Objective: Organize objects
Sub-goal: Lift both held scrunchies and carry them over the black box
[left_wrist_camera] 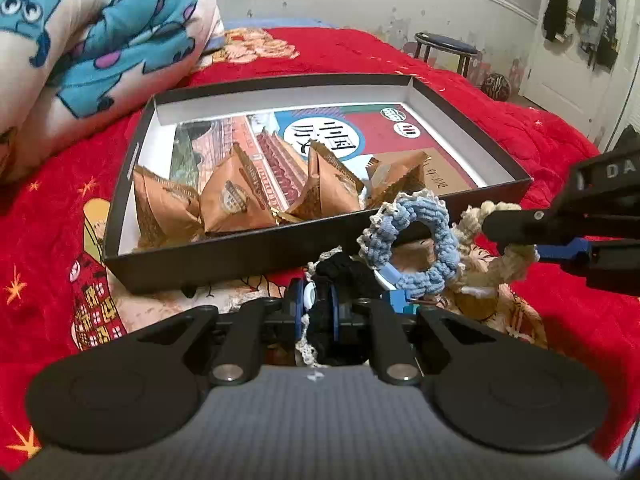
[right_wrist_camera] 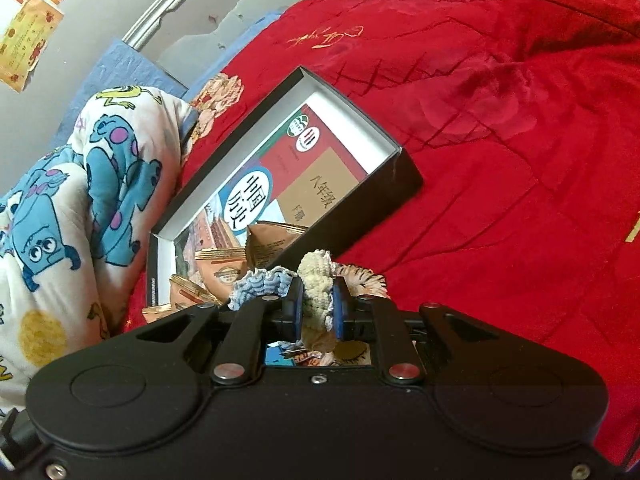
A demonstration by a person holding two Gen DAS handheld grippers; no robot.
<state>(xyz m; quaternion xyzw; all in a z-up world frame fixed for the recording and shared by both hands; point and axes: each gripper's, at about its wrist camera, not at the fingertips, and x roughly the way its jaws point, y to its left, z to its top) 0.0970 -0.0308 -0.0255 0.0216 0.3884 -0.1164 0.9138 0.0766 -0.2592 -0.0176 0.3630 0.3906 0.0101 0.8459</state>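
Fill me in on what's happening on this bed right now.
A person is tidying things into a black box on the red bedspread, a gripper in each hand. The left gripper is shut on a black scrunchie; the right gripper is shut on a cream scrunchie. A blue scrunchie hangs between them, just outside the box. A textbook and tan snack packets already lie inside.
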